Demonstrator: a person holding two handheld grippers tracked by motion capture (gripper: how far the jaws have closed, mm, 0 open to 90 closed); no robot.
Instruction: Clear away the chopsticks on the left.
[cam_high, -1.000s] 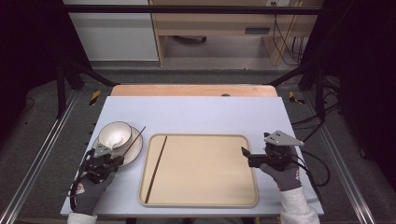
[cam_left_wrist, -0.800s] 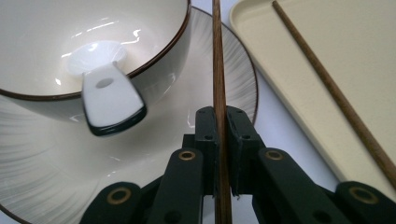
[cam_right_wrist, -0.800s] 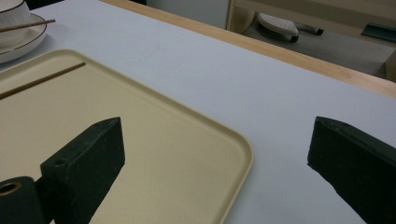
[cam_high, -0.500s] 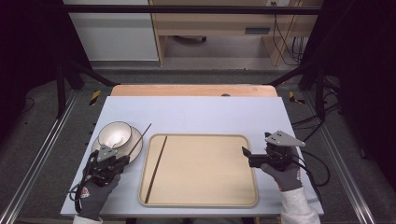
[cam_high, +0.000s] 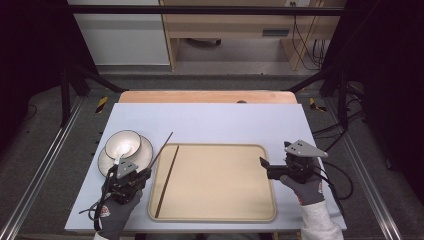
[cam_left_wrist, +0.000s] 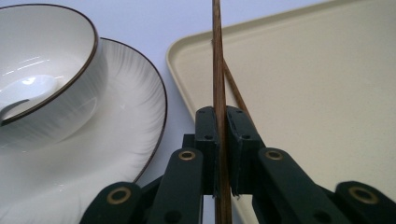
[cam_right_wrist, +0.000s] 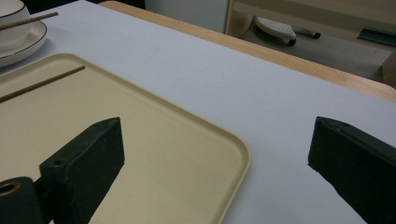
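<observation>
The left tool (cam_high: 142, 175) is clamped on a chopstick (cam_left_wrist: 217, 84) just beside the plate (cam_high: 145, 150) and bowl (cam_high: 123, 143), a second chopstick (cam_high: 166, 181) lies in the tray (cam_high: 220, 215), and the right tool (cam_high: 264, 164) hangs spread wide over the tray's right edge on the tabletop (cam_high: 225, 120).

Noted: beige tray (cam_high: 220, 185) on pale counter (cam_high: 220, 120) with one brown chopstick (cam_high: 167, 180) lying along its left side, white bowl (cam_high: 123, 144) on dark-rimmed white plate (cam_high: 145, 150) just left of tray, wooden edge strip (cam_high: 207, 96) beyond.
</observation>
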